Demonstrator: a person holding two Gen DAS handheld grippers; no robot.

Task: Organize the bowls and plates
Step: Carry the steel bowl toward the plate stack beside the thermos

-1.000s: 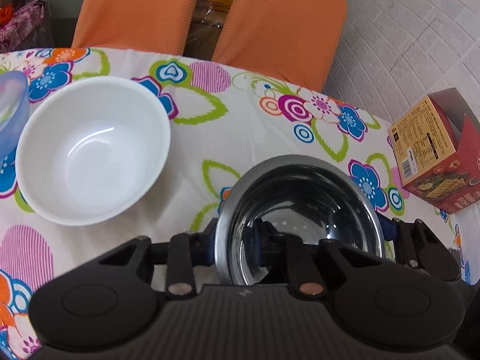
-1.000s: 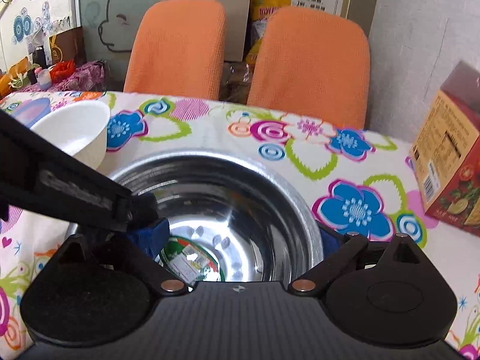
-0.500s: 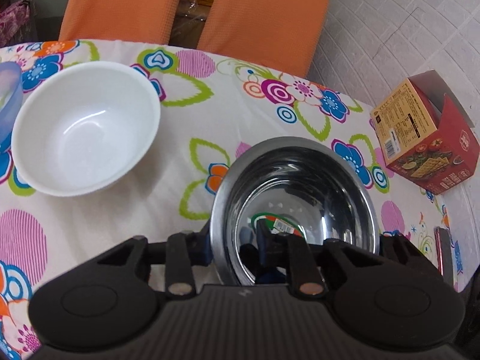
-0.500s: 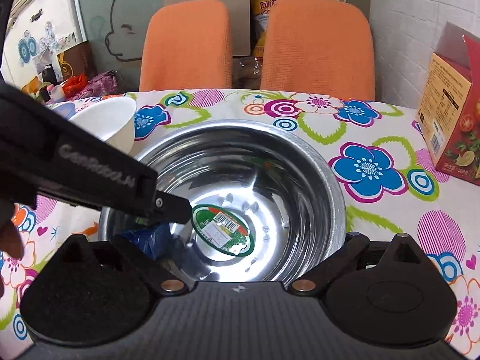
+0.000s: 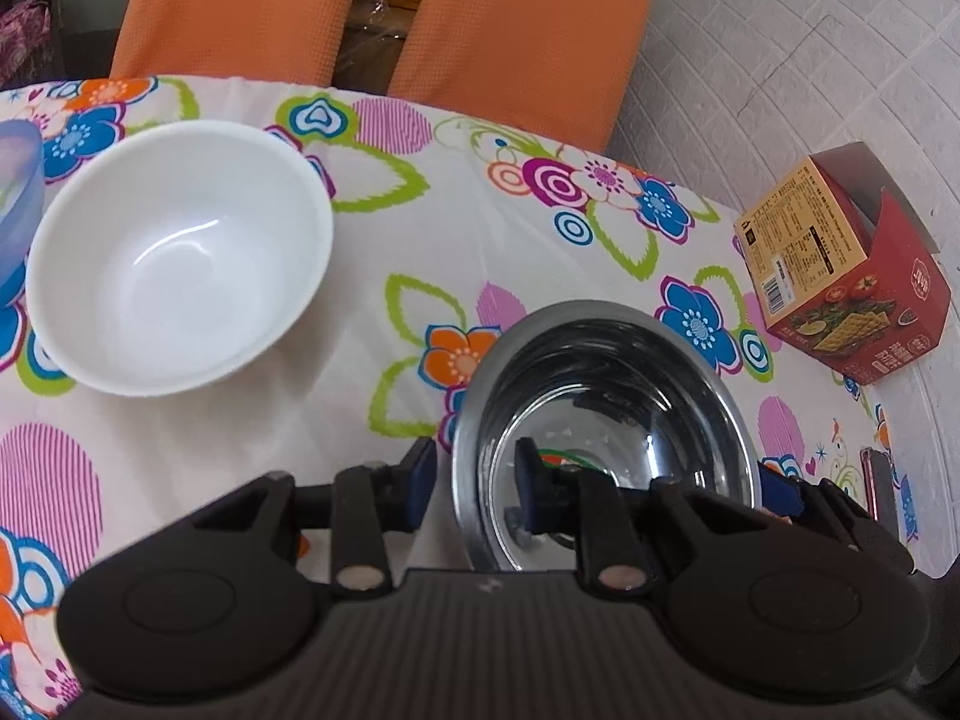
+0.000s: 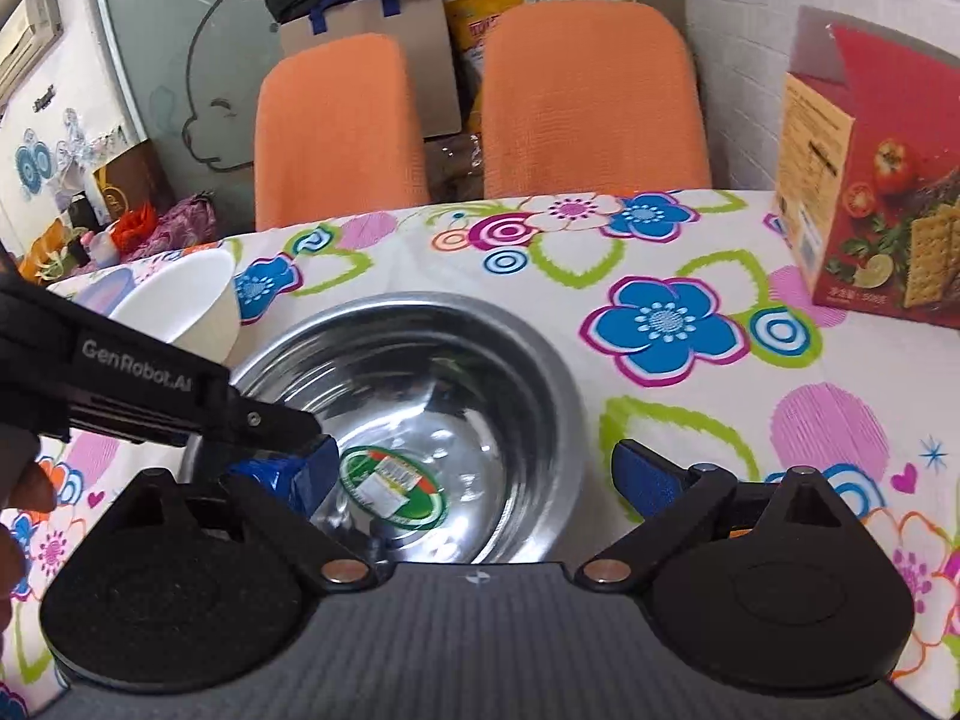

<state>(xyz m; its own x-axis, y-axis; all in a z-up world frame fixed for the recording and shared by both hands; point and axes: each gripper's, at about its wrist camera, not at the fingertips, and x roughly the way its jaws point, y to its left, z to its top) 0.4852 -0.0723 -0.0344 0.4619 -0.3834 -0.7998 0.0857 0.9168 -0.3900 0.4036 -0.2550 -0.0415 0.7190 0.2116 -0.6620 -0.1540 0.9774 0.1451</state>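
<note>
1. In our left wrist view the steel bowl [image 5: 606, 438] sits on the flowered tablecloth [image 5: 420, 252] at about 5 o'clock, its green sticker showing at the bottom.
2. Our left gripper [image 5: 474, 483] stands open across the bowl's near-left rim: one blue pad [image 5: 420, 477] is outside the wall and the other is inside the bowl. A visible gap separates the outer pad from the rim, so the jaws are parted and not pinching.
3. The white bowl [image 5: 180, 258] rests upright on the cloth at about 9 o'clock in the same view, apart from the steel bowl. A pale blue container [image 5: 18, 210] peeks in at the left edge just beside it.
4. From the right wrist view, our right gripper [image 6: 474, 474] is spread wide. Its right pad [image 6: 645, 480] stands clear outside the steel bowl [image 6: 420, 372], over the tablecloth [image 6: 690, 396]; its left pad sits near the left gripper's finger [image 6: 156, 387] at the bowl's left rim, and we cannot tell whether it touches the bowl.
5. The white bowl [image 6: 186, 306] appears at 10 o'clock here.
6. A red cracker box [image 5: 840, 276] stands at 3 o'clock in the left view, well apart from both bowls.
7. Two orange chairs [image 6: 468, 114] stand behind the table at 12 o'clock.
</note>
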